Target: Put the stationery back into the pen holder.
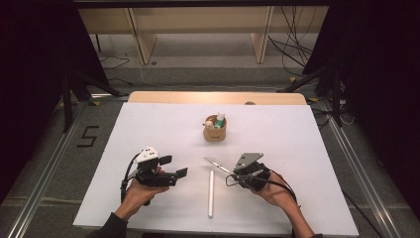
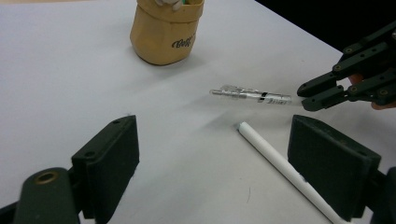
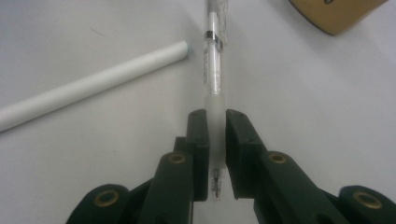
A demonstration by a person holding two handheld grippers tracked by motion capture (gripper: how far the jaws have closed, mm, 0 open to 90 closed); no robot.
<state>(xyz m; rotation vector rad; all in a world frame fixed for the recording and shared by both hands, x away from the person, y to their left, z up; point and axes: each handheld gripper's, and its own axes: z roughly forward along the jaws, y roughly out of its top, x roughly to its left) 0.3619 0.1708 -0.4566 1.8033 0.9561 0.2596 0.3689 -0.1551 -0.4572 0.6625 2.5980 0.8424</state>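
On the left of the white tabletop (image 1: 148, 124), the left gripper (image 1: 174, 166) hovers with its jaws wide apart and nothing between them; its pads look like flat black blocks, matte and square-edged. Just to its right lies a white stick (image 1: 211, 193), a long, plain, matte cylinder resting flat and pointing away from the person. It is probably light and stiff, and round enough to roll if nudged.

Right of the stick, the right gripper (image 1: 232, 172) has its jaws clamped on a clear pen (image 3: 214, 84), gripped at the frosted sleeve near the writing tip. The pen's far end points toward the middle of the tabletop, and it cannot be told whether that end rests on the surface or is lifted. The barrel is transparent hard plastic with a dark band and a clip near the far end. It seems light, rigid and smooth, so it may slip or pivot between flat pads. The frosted sleeve is likely the least slippery place to hold, though a grip so near one end leaves the long barrel free to swing.

Farther back stands a tan cup (image 1: 215, 130), rounded and matte, with small items sticking out.
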